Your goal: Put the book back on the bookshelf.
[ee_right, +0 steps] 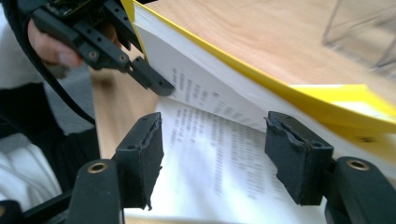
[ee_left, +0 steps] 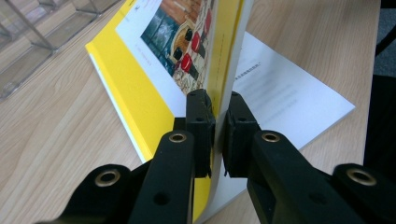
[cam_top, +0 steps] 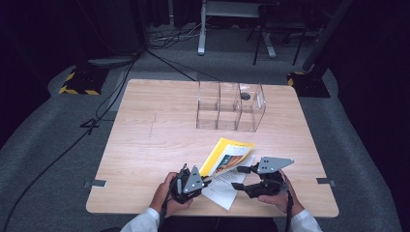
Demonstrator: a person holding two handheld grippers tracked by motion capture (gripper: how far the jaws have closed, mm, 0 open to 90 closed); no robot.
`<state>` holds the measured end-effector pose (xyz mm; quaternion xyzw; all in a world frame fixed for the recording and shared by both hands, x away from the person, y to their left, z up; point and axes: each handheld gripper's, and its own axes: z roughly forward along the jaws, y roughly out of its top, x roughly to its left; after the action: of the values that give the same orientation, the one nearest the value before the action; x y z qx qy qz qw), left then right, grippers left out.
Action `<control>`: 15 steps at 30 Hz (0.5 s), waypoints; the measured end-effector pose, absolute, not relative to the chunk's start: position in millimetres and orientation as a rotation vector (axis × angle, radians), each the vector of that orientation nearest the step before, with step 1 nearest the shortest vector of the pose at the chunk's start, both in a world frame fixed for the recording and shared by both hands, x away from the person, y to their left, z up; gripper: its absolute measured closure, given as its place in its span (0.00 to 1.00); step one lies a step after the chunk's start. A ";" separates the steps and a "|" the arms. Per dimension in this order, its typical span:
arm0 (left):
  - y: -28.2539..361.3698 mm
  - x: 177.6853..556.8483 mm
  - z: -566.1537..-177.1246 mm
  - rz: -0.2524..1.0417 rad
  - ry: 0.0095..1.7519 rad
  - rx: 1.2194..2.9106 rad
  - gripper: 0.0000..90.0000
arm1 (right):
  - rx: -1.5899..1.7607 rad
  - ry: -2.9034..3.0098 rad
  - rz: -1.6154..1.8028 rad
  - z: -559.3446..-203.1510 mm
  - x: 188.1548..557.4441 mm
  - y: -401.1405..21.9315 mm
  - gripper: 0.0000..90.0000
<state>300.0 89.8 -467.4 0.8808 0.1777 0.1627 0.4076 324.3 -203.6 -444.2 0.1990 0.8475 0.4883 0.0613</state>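
clamped left hand-held gripper [ee_left: 215, 135] on booklet [cam_top: 226, 155] cover, right hand-held gripper [ee_right: 219, 158] apart; risked tearing it if yanked.

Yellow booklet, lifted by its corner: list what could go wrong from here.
1. The left gripper pinches only a thin edge of the yellow booklet, so it may slip out or the cover may crease.
2. The loose white sheet underneath could drag along or slide off the table.
3. The right gripper stands open over the sheet and could catch it instead of the booklet.
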 end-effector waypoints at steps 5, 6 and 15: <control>107.0 308.7 -466.7 0.347 0.450 2.228 0.91 | 0.549 2.459 1.485 -426.1 320.5 -217.8 0.40; 109.7 310.0 -466.8 0.339 0.447 2.232 0.90 | 0.541 2.433 1.478 -422.8 320.8 -219.4 0.39; 127.2 320.1 -469.1 0.280 0.443 2.228 0.87 | 0.400 2.452 1.450 -408.5 335.4 -215.3 0.35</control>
<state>320.1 127.2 -469.1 0.8863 0.1763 0.1114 0.4134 335.4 -215.3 -408.5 0.1379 0.8449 0.4997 0.1321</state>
